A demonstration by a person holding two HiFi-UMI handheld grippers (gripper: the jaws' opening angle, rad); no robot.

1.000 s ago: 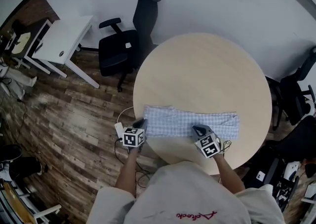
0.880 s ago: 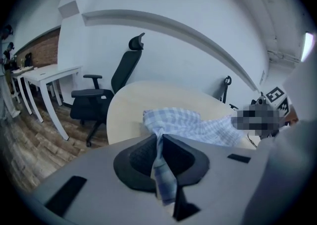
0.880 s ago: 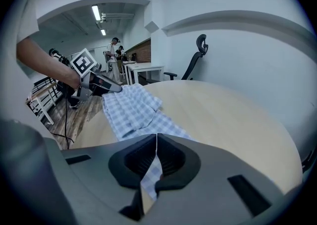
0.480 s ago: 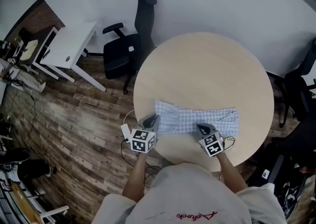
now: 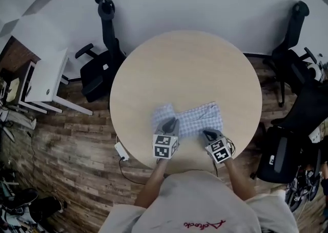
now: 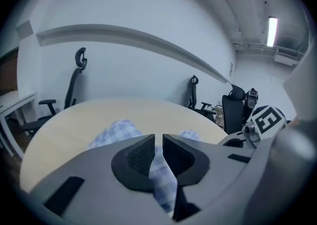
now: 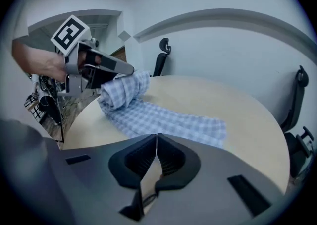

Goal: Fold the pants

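I judge this to be the middle of a fold across the length of the pants (image 5: 199, 118), with one end lifted and on its way over the rest. The checked cloth lies on the near part of the round tabletop (image 5: 189, 62), just in front of me. My left gripper (image 5: 172, 122) has its jaws clenched on a bunch of the fabric: in the left gripper view the cloth runs straight down through the narrow gap between the pads. From the right gripper view, that bunched end hangs raised off the tabletop while the remainder lies flat and stretched out to the side. My right gripper (image 5: 207, 134) sits at the near edge of the cloth with its jaws pressed together, and I can make out no fabric between them, so I take it as empty. The next move, as I read it, calls for carrying the pinched end over the flat part until the edges line up, lowering it without dragging the layer underneath, and only then letting go. The right jaws could pin the flat part, as thin cloth like this slides easily.
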